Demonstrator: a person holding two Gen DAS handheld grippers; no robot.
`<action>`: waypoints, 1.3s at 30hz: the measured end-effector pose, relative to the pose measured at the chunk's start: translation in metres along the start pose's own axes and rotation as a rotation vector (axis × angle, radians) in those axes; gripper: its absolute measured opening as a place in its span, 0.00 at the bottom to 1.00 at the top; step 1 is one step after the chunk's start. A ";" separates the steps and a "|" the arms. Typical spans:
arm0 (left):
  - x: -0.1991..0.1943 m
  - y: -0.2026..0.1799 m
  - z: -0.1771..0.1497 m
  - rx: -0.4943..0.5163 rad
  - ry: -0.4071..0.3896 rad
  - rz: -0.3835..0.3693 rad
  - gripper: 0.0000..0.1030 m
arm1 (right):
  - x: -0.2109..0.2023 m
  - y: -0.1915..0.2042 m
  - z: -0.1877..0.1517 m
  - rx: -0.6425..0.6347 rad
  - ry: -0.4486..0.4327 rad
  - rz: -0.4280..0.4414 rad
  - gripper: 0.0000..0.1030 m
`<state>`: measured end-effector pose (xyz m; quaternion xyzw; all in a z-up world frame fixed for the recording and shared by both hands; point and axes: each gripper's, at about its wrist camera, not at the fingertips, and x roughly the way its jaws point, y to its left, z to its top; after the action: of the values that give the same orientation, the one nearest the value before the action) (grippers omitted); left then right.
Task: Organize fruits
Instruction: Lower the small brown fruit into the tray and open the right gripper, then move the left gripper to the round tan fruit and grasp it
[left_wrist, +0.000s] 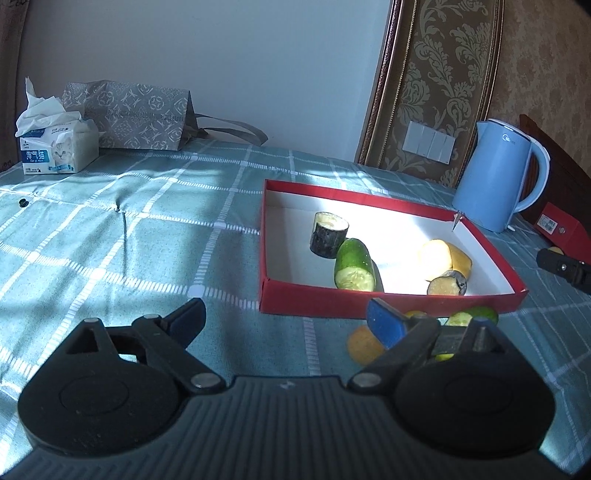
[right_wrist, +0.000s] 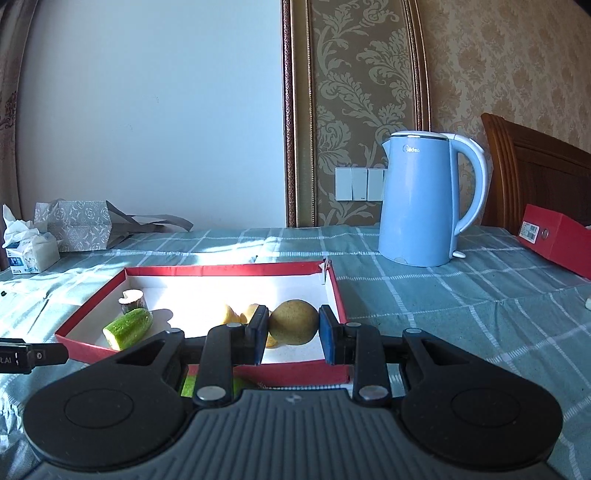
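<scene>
Progress: partly done. The red tray on the checked counter already holds a dark-skinned cut piece, a cucumber half, a yellow cut piece and a second dark-skinned slice.

Left outside, by the tray's near wall: an orange-yellow fruit and a green cut piece, both partly hidden behind the left gripper, whose jaws stand wide with nothing between them.

The right gripper is clamped on a round yellow-brown fruit, held over the tray's near right corner; judged the next item for deposit, with two or more to follow.

View differences: only the right wrist view shows the gripped fruit and the red box beside the blue kettle. Only the left wrist view shows the loose pieces clearly. The tissue pack appears in both.
</scene>
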<state>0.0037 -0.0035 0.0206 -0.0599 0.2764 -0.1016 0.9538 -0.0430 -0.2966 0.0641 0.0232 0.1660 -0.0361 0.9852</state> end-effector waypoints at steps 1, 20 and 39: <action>0.000 0.000 0.000 0.002 -0.001 0.000 0.90 | 0.007 -0.001 0.004 -0.001 0.016 0.008 0.27; 0.004 -0.001 0.000 0.003 0.018 -0.006 0.90 | 0.060 0.010 -0.010 -0.064 0.057 -0.054 0.76; 0.005 -0.017 -0.006 0.080 0.000 0.027 0.92 | -0.035 0.004 -0.040 0.003 -0.114 -0.025 0.83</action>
<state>0.0017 -0.0213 0.0161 -0.0179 0.2727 -0.0996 0.9568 -0.0886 -0.2886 0.0384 0.0207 0.1098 -0.0498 0.9925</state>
